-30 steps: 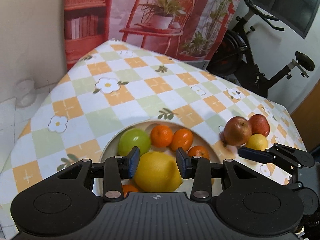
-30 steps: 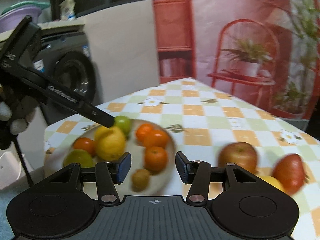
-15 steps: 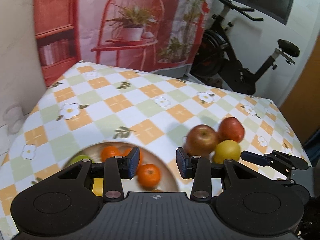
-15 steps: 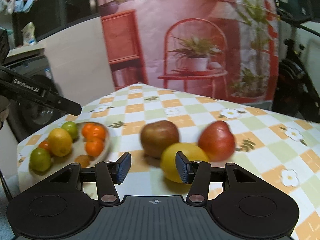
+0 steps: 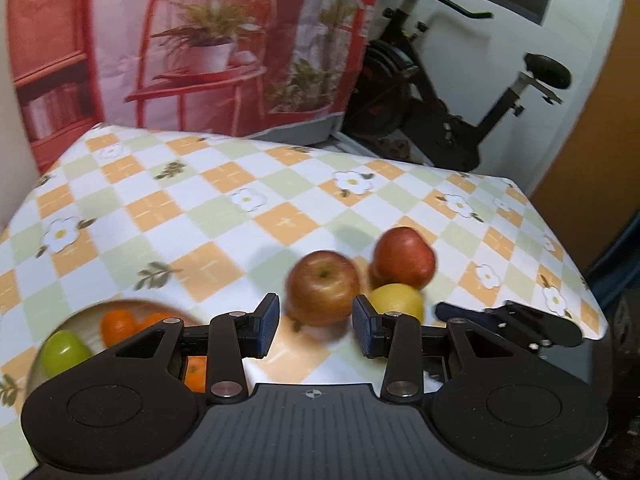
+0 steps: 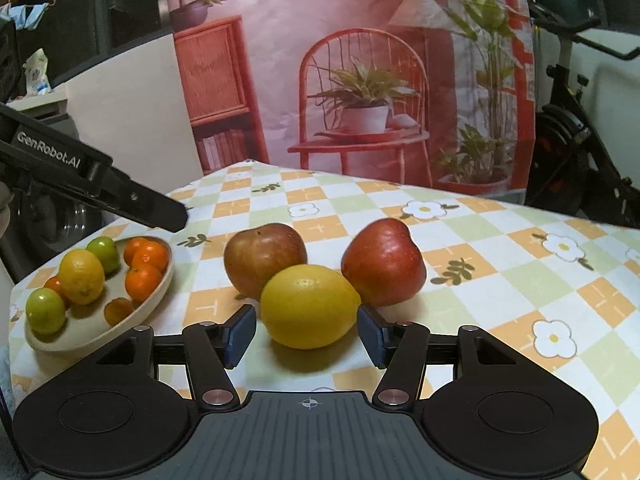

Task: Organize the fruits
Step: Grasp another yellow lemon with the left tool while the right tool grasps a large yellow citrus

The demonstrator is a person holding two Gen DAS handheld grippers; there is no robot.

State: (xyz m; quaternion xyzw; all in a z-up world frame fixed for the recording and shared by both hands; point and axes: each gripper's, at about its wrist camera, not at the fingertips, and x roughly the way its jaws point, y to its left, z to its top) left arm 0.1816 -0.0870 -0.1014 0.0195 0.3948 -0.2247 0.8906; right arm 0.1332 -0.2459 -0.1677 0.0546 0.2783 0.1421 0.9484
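Three loose fruits are sitting together on the bench (image 6: 500, 280): a lemon (image 6: 310, 306) touching two apples (image 6: 264, 258) behind it, well apart from the bowl (image 6: 120, 320) of citrus. I am judging that closing on the round lemon could squirt it sideways and roll the apples off. My right hand-held gripper (image 6: 307, 334) has just been opening, its jaws flanking the lemon without pressing. My left hand-held gripper (image 5: 314, 326) is hovering part open, empty, before the nearer apple.

Checked-cloth table (image 6: 500, 240) — w/ two apples (image 6: 264, 260), a lemon (image 6: 310, 306) & a fruit bowl (image 6: 156, 294).
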